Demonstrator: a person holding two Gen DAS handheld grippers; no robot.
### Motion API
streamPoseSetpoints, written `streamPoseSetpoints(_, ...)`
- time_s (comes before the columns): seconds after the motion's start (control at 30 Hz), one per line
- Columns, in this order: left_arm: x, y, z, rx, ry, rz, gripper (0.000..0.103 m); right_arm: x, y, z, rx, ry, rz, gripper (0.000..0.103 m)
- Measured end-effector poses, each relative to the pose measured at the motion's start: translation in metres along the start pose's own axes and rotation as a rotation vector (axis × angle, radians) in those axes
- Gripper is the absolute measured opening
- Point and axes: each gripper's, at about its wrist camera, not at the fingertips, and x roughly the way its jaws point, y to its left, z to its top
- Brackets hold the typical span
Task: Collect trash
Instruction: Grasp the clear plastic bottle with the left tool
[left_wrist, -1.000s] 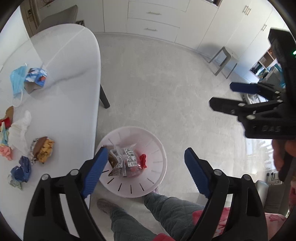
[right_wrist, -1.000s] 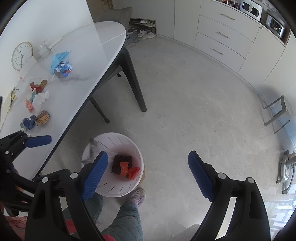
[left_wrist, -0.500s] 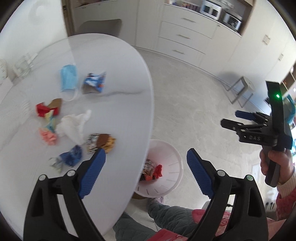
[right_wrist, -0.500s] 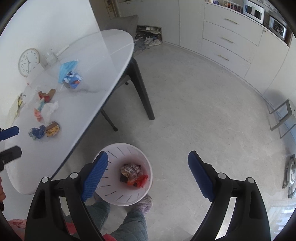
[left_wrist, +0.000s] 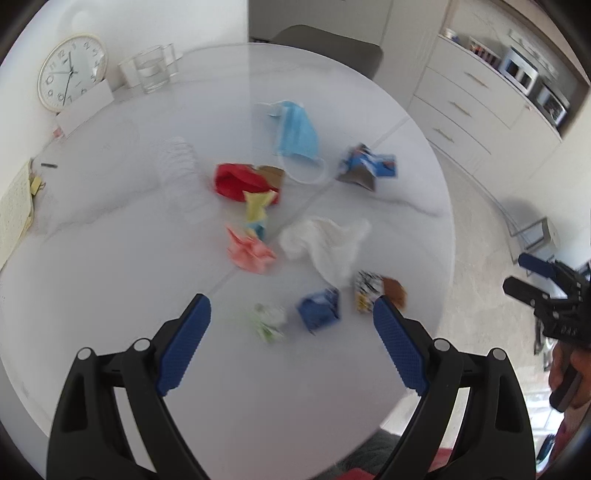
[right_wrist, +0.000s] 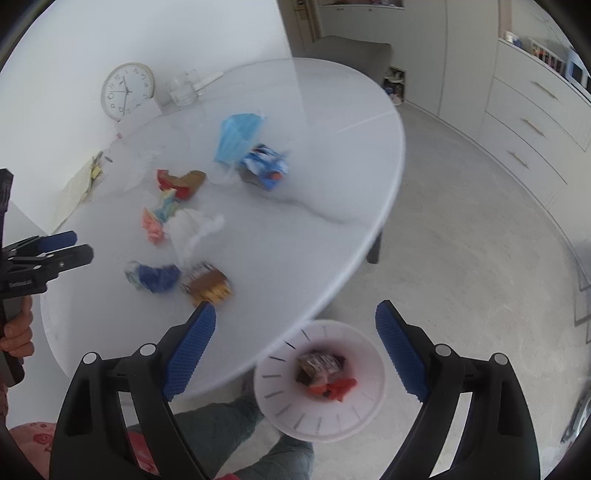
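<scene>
The left gripper (left_wrist: 291, 321) is held above the white table (left_wrist: 110, 295), its blue-padded fingers spread wide with nothing between them. Just beyond its tips, a blue wrapper (left_wrist: 319, 308) is seen beside a pale green scrap (left_wrist: 269, 321), and a brown and yellow snack packet (left_wrist: 380, 291) lies near the table's right edge. Further in, a crumpled white tissue (left_wrist: 325, 243) is found next to a pink paper (left_wrist: 251, 251), with a yellow scrap (left_wrist: 258, 206) and a red wrapper (left_wrist: 236, 181) behind them. A blue face mask (left_wrist: 297, 134) and a blue and white packet (left_wrist: 369, 168) are placed toward the far side. A wall clock (left_wrist: 72, 72) and a glass (left_wrist: 151, 72) are stood at the back.

The right gripper (right_wrist: 295, 347) is held off the table's edge, its fingers likewise spread and empty. Below it, on the floor and partly under the table rim, a white bin (right_wrist: 354, 421) is seen, with a few wrappers (right_wrist: 325, 373) already inside. Much of both views is blurred.
</scene>
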Motion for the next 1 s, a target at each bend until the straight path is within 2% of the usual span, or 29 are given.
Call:
streamPoseSetpoints(0.1,0.015,0.027,0.023,-0.059,0.007,0.0,0.086,0.02,0.023,0.029,-0.005,-0.01,-0.005,0.088)
streamPoseSetpoints(0.23,0.046,0.071,0.065,-0.17,0.029,0.044,0.086,0.043,0.039,0.062,0.022,-0.019,-0.014,0.088)
streamPoseSetpoints(0.37,0.086,0.107,0.101,-0.28,0.084,0.097,0.086,0.068,0.05,0.089,0.035,-0.014,-0.024,0.088)
streamPoseSetpoints(0.47,0.113,0.122,0.12,-0.321,0.134,0.114,0.086,0.084,0.052,0.107,0.053,-0.007,-0.03,0.088)
streamPoseSetpoints(0.67,0.157,0.137,0.134,-0.362,0.234,0.175,0.085,0.11,0.041,0.129,0.083,0.018,-0.056,0.088)
streamPoseSetpoints(0.73,0.164,0.141,0.133,-0.386,0.252,0.154,0.068,0.118,0.034,0.133,0.092,0.036,-0.058,0.088)
streamPoseSetpoints(0.77,0.167,0.143,0.132,-0.399,0.267,0.137,0.063,0.121,0.032,0.134,0.092,0.042,-0.056,0.088)
streamPoseSetpoints(0.8,0.167,0.144,0.132,-0.406,0.264,0.132,0.062,0.125,0.03,0.135,0.087,0.049,-0.056,0.088)
streamPoseSetpoints(0.9,0.166,0.144,0.132,-0.385,0.256,0.131,0.061,0.137,0.028,0.139,0.029,0.068,-0.05,0.088)
streamPoseSetpoints(1.0,0.164,0.145,0.129,-0.359,0.264,0.119,0.061,0.15,0.033,0.146,-0.137,0.101,-0.028,0.088)
